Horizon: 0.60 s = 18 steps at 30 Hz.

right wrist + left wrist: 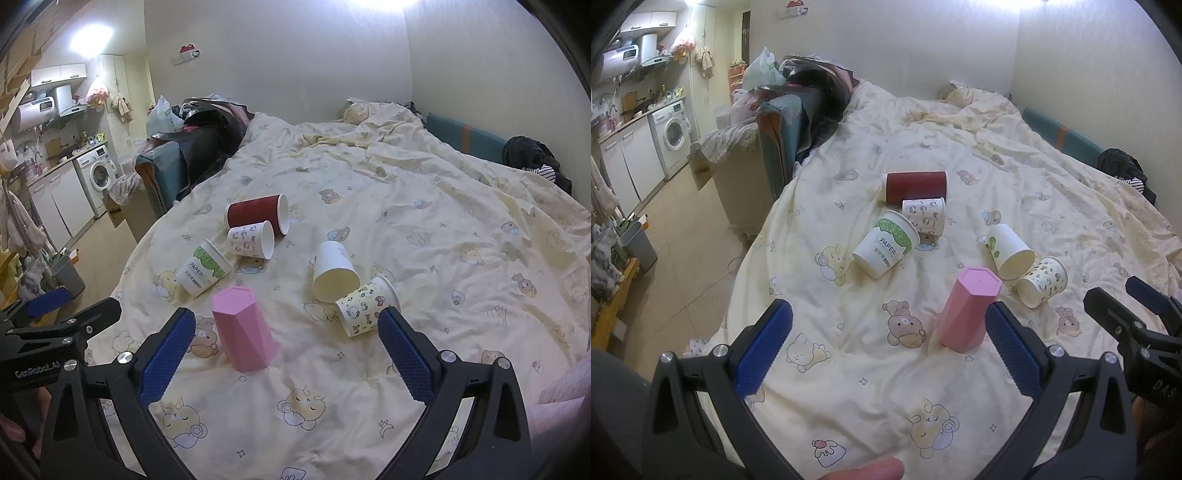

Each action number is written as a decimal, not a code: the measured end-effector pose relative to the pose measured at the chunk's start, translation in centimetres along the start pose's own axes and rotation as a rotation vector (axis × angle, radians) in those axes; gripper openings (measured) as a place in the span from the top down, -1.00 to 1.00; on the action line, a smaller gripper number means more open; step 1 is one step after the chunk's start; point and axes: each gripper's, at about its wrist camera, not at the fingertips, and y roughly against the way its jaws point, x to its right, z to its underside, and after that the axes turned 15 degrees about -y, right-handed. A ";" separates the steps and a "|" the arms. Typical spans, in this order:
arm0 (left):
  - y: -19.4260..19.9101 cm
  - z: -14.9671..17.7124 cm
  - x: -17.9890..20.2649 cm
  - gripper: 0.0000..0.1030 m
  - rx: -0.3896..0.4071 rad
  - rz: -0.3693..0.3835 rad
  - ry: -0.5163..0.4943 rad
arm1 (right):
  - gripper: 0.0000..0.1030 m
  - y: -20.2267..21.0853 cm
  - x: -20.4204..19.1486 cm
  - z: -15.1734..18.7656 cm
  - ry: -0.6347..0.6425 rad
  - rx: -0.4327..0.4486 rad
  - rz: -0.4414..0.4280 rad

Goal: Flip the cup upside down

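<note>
A pink faceted cup stands upside down on the bed's cream quilt; it also shows in the right wrist view. My left gripper is open and empty, its right finger just beside the pink cup. My right gripper is open and empty, the pink cup standing just ahead of its left finger. Several paper cups lie on their sides: a red one, a green-printed one, a plain white one and a cartoon one.
The bed's left edge drops to a tiled floor with a grey bin. A sofa arm and piled bags stand at the bed's far left. Dark clothes lie at the right wall.
</note>
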 end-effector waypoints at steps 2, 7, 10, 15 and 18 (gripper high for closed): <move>0.0 0.0 0.0 -1.00 -0.001 0.001 -0.001 | -0.97 0.0 0.1 0.0 -0.007 -0.001 0.000; 0.0 0.0 0.0 -1.00 -0.003 -0.001 0.000 | -0.97 -0.1 0.3 -0.2 -0.014 -0.004 0.000; 0.0 -0.1 0.2 -1.00 -0.007 0.005 0.001 | -0.97 -0.3 0.6 0.0 -0.025 -0.017 0.004; 0.1 -0.2 0.3 -1.00 -0.005 0.005 0.001 | -0.97 -0.2 0.8 -0.2 -0.039 -0.015 0.000; 0.2 -0.3 0.3 -1.00 -0.005 0.005 0.003 | -0.97 -0.2 0.8 -0.3 -0.041 -0.016 -0.003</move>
